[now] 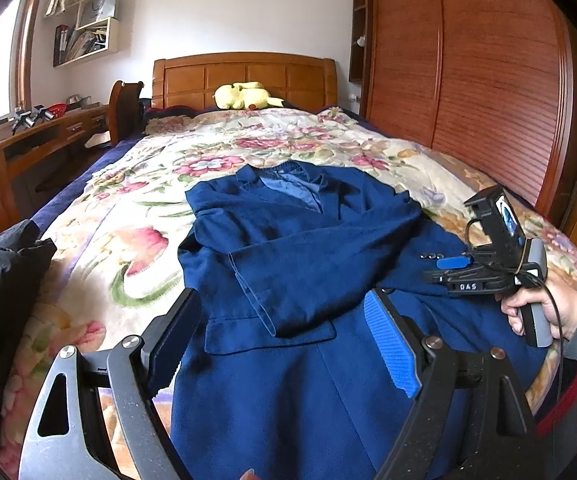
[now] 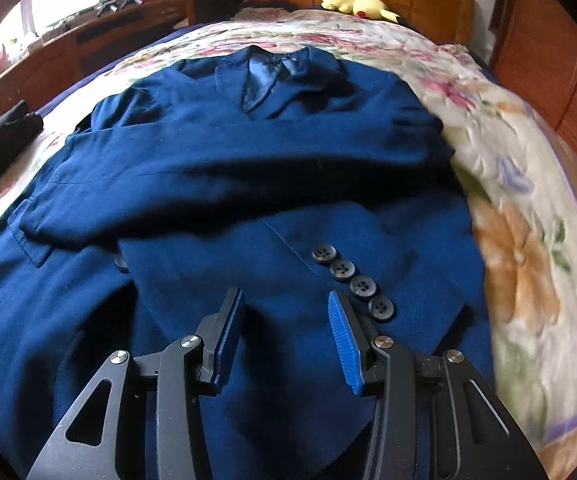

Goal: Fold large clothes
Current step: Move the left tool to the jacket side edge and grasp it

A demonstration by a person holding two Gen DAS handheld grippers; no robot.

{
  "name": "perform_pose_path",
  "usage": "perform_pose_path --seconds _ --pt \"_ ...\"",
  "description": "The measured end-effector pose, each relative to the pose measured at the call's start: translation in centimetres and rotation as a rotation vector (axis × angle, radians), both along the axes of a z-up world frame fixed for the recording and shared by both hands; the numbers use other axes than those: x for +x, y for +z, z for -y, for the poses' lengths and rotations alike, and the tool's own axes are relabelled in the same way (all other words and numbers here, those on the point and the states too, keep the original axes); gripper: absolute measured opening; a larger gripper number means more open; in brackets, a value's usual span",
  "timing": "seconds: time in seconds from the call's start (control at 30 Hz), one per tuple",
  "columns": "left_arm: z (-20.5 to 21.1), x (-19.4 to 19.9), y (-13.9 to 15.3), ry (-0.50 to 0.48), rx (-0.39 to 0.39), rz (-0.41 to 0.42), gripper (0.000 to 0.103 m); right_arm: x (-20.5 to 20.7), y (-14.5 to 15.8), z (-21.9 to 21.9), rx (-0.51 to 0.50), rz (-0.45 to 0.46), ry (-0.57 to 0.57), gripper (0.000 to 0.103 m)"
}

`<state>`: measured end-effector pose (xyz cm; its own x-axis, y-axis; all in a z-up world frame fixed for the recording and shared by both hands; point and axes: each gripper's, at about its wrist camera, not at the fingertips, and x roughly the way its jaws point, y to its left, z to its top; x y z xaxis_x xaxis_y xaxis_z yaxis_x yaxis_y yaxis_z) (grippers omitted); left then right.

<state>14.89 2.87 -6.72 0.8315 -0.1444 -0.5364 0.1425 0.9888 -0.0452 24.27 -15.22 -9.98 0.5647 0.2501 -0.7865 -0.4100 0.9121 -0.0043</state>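
A navy blue jacket (image 1: 308, 240) lies face up on the floral bedspread (image 1: 148, 184), collar toward the headboard. One sleeve is folded across its chest, cuff to the left (image 2: 36, 232). A second sleeve cuff with several dark buttons (image 2: 352, 284) lies lower, on the jacket's front. My left gripper (image 1: 284, 320) hovers wide open over the jacket's lower front with nothing between its fingers. My right gripper (image 2: 284, 300) is open just above the buttoned cuff, no cloth pinched. In the left wrist view the right gripper (image 1: 438, 270) sits low at the jacket's right side, held by a hand (image 1: 536, 308).
A black garment (image 1: 0, 272) lies at the bed's left edge. A yellow plush toy (image 1: 244, 96) rests by the wooden headboard. A wooden wardrobe (image 1: 468, 80) stands along the right of the bed, a desk (image 1: 28, 140) and chair along the left.
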Motion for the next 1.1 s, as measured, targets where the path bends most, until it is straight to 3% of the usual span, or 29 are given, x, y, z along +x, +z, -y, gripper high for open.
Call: perform_pose_path --seconds 0.17,0.33,0.5,0.8,1.1 --pt "0.6 0.8 0.2 -0.023 0.046 -0.015 0.084 -0.4 -0.6 -0.8 -0.001 0.058 -0.009 0.045" --pt "1.0 2.7 0.7 -0.039 0.059 -0.04 0.084 -0.1 -0.7 -0.7 0.04 0.051 -0.01 0.046" --pt "1.1 6.0 0.2 -0.033 0.138 -0.078 0.084 -0.1 -1.4 0.1 0.056 0.055 -0.01 0.046" --pt "-1.6 13.8 -2.7 -0.005 0.056 -0.263 0.084 -0.4 -1.3 0.3 0.059 0.056 -0.008 0.047" --pt "-3.0 18.2 -5.6 0.022 -0.006 -0.382 0.084 -0.3 -1.3 0.3 0.068 0.047 -0.004 0.049"
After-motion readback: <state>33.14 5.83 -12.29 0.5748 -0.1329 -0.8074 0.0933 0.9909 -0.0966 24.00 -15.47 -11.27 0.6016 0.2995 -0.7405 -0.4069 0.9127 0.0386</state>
